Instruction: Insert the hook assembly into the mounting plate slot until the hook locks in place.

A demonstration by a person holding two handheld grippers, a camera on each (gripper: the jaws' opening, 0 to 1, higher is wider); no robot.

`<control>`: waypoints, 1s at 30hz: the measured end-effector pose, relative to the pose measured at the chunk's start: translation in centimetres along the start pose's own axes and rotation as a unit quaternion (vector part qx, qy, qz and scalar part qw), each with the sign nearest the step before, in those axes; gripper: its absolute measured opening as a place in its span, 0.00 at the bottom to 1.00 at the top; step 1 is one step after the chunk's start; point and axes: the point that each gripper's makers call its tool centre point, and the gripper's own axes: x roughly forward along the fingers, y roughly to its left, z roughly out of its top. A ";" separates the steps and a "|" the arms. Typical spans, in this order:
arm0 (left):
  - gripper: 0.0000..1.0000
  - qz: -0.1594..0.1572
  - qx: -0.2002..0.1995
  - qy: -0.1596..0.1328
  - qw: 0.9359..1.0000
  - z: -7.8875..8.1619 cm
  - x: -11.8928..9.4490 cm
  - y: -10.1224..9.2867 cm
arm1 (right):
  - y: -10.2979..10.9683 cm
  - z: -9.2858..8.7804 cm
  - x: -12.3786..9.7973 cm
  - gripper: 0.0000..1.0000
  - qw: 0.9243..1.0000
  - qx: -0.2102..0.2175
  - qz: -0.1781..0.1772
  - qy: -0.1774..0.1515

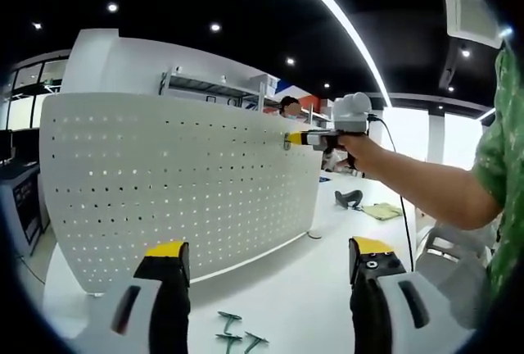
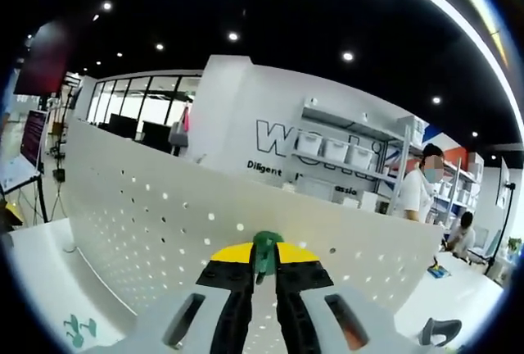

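Nearest in the left gripper view: left gripper (image 1: 268,268), jaws spread wide with yellow tips, nothing between them, hovering over white table (image 1: 286,297). Just below, three green hooks (image 1: 233,333) lying loose on the tabletop. Beyond, white perforated mounting plate (image 1: 180,182) standing upright along the table. At its upper right edge, right gripper (image 1: 296,138) held by a person's hand (image 1: 360,151), yellow tips at the plate face (whether touching or just short, cannot tell).

From the right gripper view: right gripper (image 2: 264,268) pressed together on a green hook assembly (image 2: 266,251), jaws pinching it between yellow-and-black tips, hook head sticking out toward the mounting plate (image 2: 164,206) right in front. More green hooks (image 2: 78,329) on the table (image 2: 49,288) at lower left. Behind the plate, shelving with bins and two people in the background.
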 end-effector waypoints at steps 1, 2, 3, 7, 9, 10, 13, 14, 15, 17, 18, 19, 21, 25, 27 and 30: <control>0.82 0.000 0.000 0.000 1.000 0.0 0.0 0.0 | 0.0 0.1 0.0 0.09 1.000 0.002 0.000 -0.002; 0.82 0.000 0.000 0.000 1.000 0.0 0.0 0.0 | 0.0 0.2 -0.1 0.10 1.000 0.003 0.000 -0.004; 0.82 0.000 0.000 0.000 1.000 0.0 0.0 0.0 | -0.1 0.3 -0.1 0.11 1.000 0.004 0.000 -0.006; 0.82 -0.002 0.001 -0.001 1.000 0.1 0.0 -0.2 | -0.2 0.5 -0.2 0.19 1.000 0.014 -0.001 -0.010; 0.82 -0.002 0.002 -0.001 1.000 0.1 0.0 -0.3 | -0.3 0.5 -0.3 0.21 1.000 0.013 -0.002 -0.011; 0.82 -0.002 0.003 -0.001 1.000 0.1 0.0 -0.3 | -0.3 0.5 -0.3 0.22 1.000 0.013 -0.002 -0.012; 0.82 -0.002 0.003 -0.001 1.000 0.2 0.0 -0.3 | -0.3 0.8 -0.5 0.28 1.000 0.016 -0.002 -0.017; 0.82 -0.002 0.004 -0.001 1.000 0.3 -0.1 -0.3 | -0.3 0.9 -0.5 0.30 1.000 0.018 -0.002 -0.018; 0.82 -0.002 0.004 -0.002 1.000 0.3 -0.1 -0.3 | -0.3 0.9 -0.6 0.32 1.000 0.019 -0.001 -0.017; 0.82 -0.002 0.005 -0.002 1.000 0.4 -0.1 -0.3 | -0.3 0.8 -0.7 0.33 1.000 0.021 -0.001 -0.017; 0.82 -0.002 0.006 -0.002 1.000 0.4 -0.1 -0.4 | -0.3 0.8 -0.8 0.35 1.000 0.022 -0.001 -0.017; 0.82 -0.002 0.006 -0.002 1.000 0.4 -0.2 -0.4 | -0.3 0.8 -0.9 0.37 1.000 0.027 -0.001 -0.017; 0.82 -0.002 0.007 -0.002 1.000 0.5 -0.2 -0.5 | -0.4 0.7 -1.1 0.41 0.999 0.033 -0.003 -0.018; 0.82 -0.003 0.010 -0.001 1.000 0.6 -0.3 -0.7 | -0.4 0.5 -1.3 0.51 0.999 0.046 -0.002 -0.015; 0.82 -0.004 0.010 -0.002 1.000 0.6 -0.3 -0.8 | -0.4 0.4 -1.5 0.58 0.999 0.052 -0.003 -0.013; 0.82 -0.004 0.012 -0.001 1.000 0.7 -0.4 -0.9 | -0.3 0.5 -1.9 0.65 0.998 0.060 -0.002 -0.014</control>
